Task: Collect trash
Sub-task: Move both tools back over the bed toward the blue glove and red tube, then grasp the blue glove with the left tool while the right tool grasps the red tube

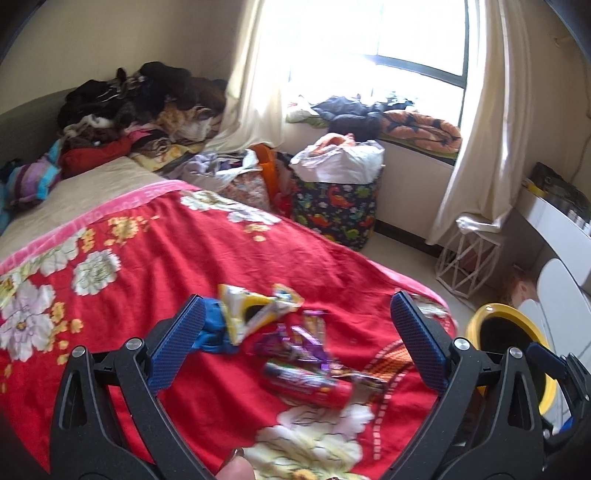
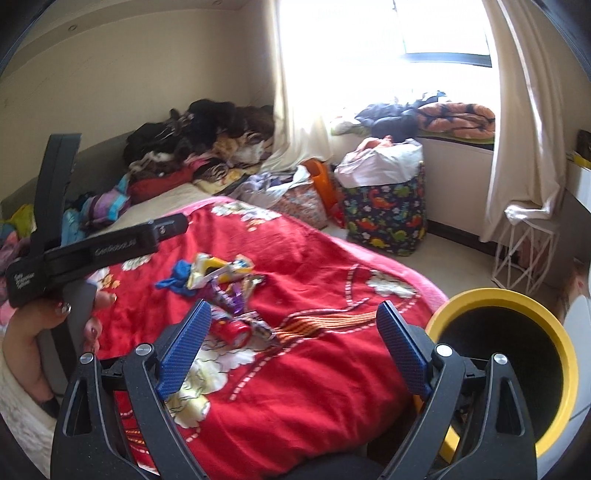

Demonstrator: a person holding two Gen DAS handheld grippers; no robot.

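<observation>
On the red blanket (image 1: 155,258) with its white and yellow flowers and pink edge, you have a blue scrap (image 1: 212,332), a yellow-and-white wrapper (image 1: 243,314), purple wrappers (image 1: 299,339) and a red packet (image 1: 317,387). Beside the blanket stands your yellow-rimmed, black-lined bin (image 2: 509,365); beyond it, a navy dinosaur-print basket (image 1: 336,210).

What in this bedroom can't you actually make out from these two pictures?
- Purple wrappers: left wrist view, motion blur hides the print.
- Yellow bin: right wrist view, its dark inside hides any contents.
- Window: glare washes out the outdoors.
- Red tube: the right gripper's finger partly covers it.
</observation>
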